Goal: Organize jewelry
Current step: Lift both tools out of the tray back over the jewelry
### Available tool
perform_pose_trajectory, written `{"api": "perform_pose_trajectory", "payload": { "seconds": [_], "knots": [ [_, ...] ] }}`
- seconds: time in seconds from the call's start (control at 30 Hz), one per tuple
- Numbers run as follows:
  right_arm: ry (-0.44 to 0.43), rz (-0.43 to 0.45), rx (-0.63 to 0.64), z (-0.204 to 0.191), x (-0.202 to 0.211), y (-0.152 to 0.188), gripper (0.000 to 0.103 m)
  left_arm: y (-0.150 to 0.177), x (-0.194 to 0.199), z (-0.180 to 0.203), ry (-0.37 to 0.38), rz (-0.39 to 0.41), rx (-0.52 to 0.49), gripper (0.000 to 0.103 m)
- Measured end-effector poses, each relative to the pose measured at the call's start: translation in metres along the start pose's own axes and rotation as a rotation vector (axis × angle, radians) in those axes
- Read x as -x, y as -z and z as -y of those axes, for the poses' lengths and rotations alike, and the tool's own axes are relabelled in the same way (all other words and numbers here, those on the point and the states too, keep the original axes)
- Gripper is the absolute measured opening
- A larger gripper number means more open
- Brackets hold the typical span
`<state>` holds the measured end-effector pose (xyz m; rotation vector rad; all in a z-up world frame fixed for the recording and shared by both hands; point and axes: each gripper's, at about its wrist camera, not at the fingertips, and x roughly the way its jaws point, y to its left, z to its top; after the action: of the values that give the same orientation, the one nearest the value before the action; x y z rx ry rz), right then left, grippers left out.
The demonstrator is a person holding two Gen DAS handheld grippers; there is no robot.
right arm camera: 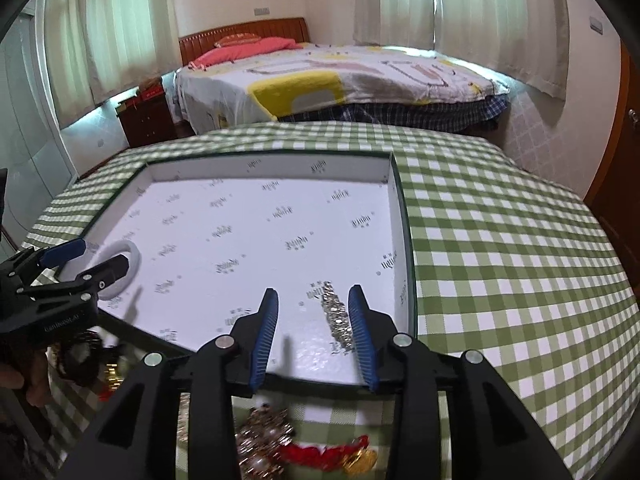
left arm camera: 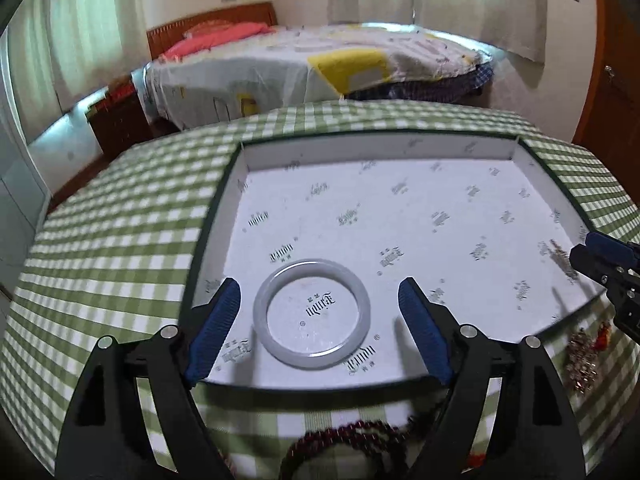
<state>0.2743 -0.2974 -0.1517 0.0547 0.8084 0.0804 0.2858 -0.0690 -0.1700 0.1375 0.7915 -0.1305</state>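
Observation:
A shallow white tray (left arm camera: 400, 148) with printed lettering lies on the green checked tablecloth (left arm camera: 132, 216). A white jade-like bangle (left arm camera: 311, 313) lies flat in the tray's near left part, between the open fingers of my left gripper (left arm camera: 318, 296), untouched. In the right wrist view the tray (right arm camera: 404, 248) holds a silver chain bracelet (right arm camera: 336, 312) near its right wall. My right gripper (right arm camera: 313, 300) is open above the tray, the bracelet just inside its right finger. The bangle (right arm camera: 136, 258) and left gripper (right arm camera: 100, 256) show at left.
Loose jewelry lies on the cloth in front of the tray: dark red beads (left arm camera: 352, 440), a silver and pearl piece (right arm camera: 264, 440), a red cord with gold pendant (right arm camera: 340, 456). A bed (right arm camera: 340, 76) and curtains stand behind the table.

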Motion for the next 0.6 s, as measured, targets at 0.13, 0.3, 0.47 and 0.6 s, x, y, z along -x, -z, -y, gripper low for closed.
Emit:
{"api": "perform_pose_trajectory", "payload": {
  "seconds": [0.13, 0.3, 0.47, 0.6],
  "knots": [
    [-0.004, 0.047, 0.005, -0.009, 0.026, 0.006, 0.038, 0.006, 0.030, 0.001, -0.005, 0.061, 0.009, 0.079],
    [-0.013, 0.077, 0.006, -0.018, 0.056, 0.024, 0.038, 0.022, 0.063, 0.000, -0.004, 0.103, 0.039, 0.079],
    [-0.026, 0.075, 0.013, -0.028, 0.072, 0.044, 0.038, 0.046, 0.086, -0.004, -0.014, 0.103, 0.067, 0.079],
    [-0.036, 0.062, 0.032, -0.038, 0.079, 0.061, 0.038, 0.066, 0.100, -0.010, -0.028, 0.099, 0.075, 0.079]
  ]
}}
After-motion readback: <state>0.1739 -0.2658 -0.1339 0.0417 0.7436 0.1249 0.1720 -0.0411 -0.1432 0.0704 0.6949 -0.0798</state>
